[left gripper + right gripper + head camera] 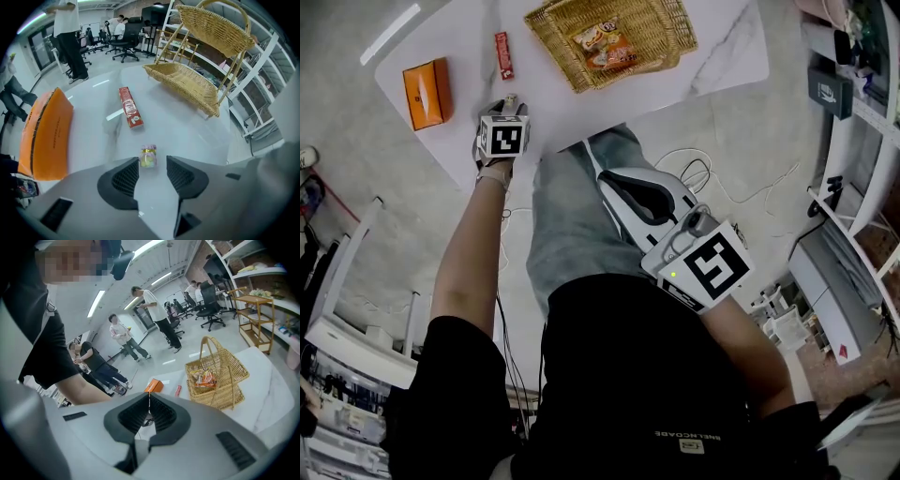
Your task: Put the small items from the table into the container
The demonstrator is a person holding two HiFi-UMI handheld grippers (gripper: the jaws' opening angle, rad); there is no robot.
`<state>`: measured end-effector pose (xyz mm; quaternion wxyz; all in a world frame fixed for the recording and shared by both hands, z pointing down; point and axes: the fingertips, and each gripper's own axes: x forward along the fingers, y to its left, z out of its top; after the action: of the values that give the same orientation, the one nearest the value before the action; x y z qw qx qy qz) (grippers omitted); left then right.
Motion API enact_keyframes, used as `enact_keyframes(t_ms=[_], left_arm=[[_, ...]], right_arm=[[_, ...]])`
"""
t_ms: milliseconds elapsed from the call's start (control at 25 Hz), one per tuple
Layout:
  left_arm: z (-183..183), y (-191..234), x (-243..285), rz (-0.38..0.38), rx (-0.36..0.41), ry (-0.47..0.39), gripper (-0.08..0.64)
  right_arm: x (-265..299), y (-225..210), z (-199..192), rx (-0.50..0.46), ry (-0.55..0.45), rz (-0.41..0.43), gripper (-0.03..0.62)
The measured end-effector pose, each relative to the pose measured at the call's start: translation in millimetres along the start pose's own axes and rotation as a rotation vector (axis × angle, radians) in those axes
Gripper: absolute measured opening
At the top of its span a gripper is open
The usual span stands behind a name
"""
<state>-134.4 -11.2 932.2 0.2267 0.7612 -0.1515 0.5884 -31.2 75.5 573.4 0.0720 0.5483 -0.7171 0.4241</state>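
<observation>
Left gripper, jaws apart, flanks a small jar, contents indistinct.

Small clear jar with yellowish contents and a gold band, upright, at the near edge of the white worktop. Red stick packet lies flat, farther back, well apart from the jar. Orange box lies at the left. Wicker basket with a hoop handle stands far right, upright, with orange snack packets inside.
</observation>
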Motion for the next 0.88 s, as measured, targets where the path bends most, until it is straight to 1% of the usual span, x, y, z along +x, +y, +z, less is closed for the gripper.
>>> enact_keyframes(t_ms=[320, 880], left_arm=[[0, 5, -1, 0.015, -0.011, -0.008, 0.125], [-1, -3, -13, 0.023, 0.001, -0.027, 0.112]], right_arm=[[0, 4, -1, -0.004, -0.002, 0.004, 0.011], [-5, 11, 4, -0.034, -0.001, 0.02, 0.011]])
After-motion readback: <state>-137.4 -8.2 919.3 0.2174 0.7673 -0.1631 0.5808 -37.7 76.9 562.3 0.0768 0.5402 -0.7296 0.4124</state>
